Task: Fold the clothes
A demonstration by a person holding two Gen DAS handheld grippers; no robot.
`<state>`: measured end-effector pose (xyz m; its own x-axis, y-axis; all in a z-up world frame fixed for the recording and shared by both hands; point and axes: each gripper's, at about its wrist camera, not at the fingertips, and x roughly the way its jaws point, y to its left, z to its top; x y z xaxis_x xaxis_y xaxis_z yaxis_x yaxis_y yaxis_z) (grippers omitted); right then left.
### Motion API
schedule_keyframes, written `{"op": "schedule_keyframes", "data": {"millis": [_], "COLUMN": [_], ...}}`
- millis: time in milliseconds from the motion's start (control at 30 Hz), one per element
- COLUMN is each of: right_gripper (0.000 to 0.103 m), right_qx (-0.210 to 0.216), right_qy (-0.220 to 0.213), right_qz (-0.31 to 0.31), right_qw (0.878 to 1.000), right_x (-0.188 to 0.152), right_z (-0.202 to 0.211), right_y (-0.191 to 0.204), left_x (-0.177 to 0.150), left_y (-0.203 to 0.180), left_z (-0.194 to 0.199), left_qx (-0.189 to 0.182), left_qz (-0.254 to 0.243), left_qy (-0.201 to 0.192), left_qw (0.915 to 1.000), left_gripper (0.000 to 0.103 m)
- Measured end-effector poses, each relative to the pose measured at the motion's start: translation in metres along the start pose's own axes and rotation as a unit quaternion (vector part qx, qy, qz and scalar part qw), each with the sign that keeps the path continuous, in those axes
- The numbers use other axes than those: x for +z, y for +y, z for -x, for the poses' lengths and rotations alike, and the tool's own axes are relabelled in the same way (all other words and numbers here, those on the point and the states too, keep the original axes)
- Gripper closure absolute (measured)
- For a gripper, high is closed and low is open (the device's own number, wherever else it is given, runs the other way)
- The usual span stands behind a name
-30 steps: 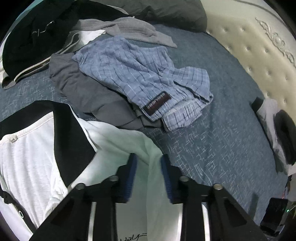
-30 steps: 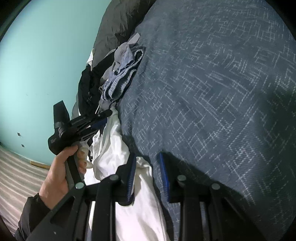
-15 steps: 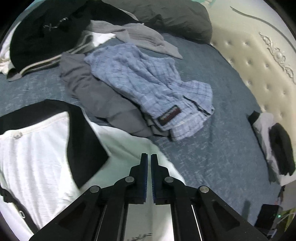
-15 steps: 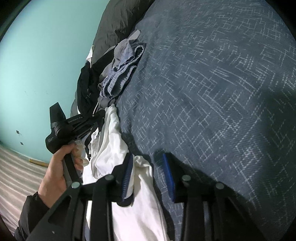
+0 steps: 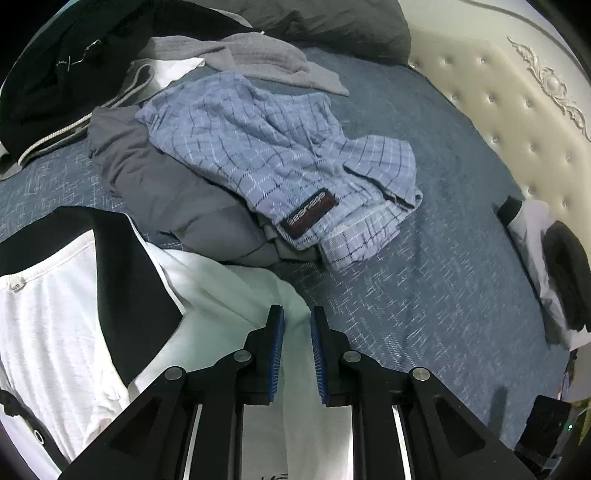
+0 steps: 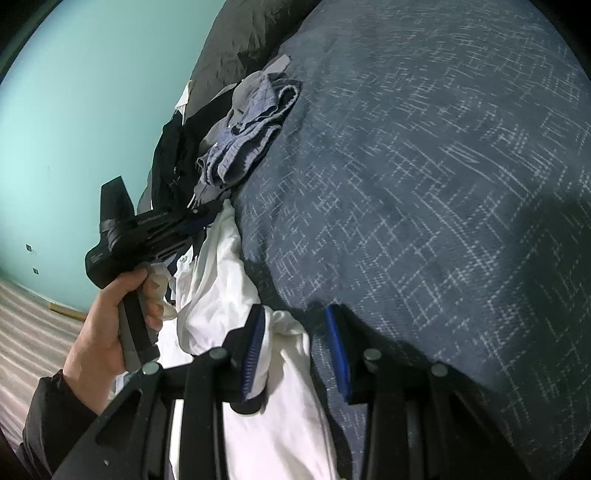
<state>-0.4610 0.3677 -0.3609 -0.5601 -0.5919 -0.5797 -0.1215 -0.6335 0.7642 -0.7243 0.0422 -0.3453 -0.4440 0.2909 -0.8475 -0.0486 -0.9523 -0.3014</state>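
Observation:
A white T-shirt with black panels (image 5: 55, 314) lies on the blue bedspread (image 5: 424, 277), its white edge reaching under my left gripper (image 5: 297, 314). That gripper's jaws are opening, a narrow gap showing between the blue pads with white cloth in it, not pinched. In the right wrist view the same shirt (image 6: 218, 280) runs as a bunched white strip. My right gripper (image 6: 294, 314) stands open over a fold of it, the cloth lying against the left pad. The left gripper (image 6: 159, 229) is seen there in a person's hand (image 6: 103, 332).
Beyond the shirt lies a heap: blue checked shorts (image 5: 266, 147), a grey garment (image 5: 166, 199), a black hooded top (image 5: 55, 62). A dark pillow (image 5: 332, 26) and cream padded headboard (image 5: 517, 110) close the far side. Folded clothes (image 5: 546, 258) sit at the right.
The left jaws closed fully on the white cloth, then parted again to a narrow gap. The right jaws widened a little. Both hands have stayed about in place.

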Motion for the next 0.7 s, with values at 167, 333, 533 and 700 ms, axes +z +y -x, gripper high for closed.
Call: {"op": "schedule_keyframes", "data": {"millis": [167, 333, 533, 700], "right_gripper": [0.069, 0.07, 0.07, 0.086], "right_qx": [-0.008, -0.021, -0.037, -0.041], "right_qy": [0.003, 0.003, 0.005, 0.012], "right_qz": [0.012, 0.034, 0.072, 0.099], "right_qw": [1.0, 0.999, 0.997, 0.994], "right_x": [0.0, 0.002, -0.001, -0.005], "right_z": [-0.004, -0.008, -0.015, -0.021], "right_y": [0.004, 0.011, 0.02, 0.026], "left_x": [-0.002, -0.001, -0.001, -0.001], "left_y": [0.006, 0.012, 0.013, 0.013], "left_z": [0.005, 0.011, 0.017, 0.019], "left_qx": [0.003, 0.007, 0.006, 0.006], "left_qz": [0.003, 0.009, 0.006, 0.005], "left_qy": [-0.016, -0.025, -0.03, -0.033], "left_qw": [0.9999, 0.9996, 0.9995, 0.9994], "left_gripper": [0.099, 0.099, 0.099, 0.099]}}
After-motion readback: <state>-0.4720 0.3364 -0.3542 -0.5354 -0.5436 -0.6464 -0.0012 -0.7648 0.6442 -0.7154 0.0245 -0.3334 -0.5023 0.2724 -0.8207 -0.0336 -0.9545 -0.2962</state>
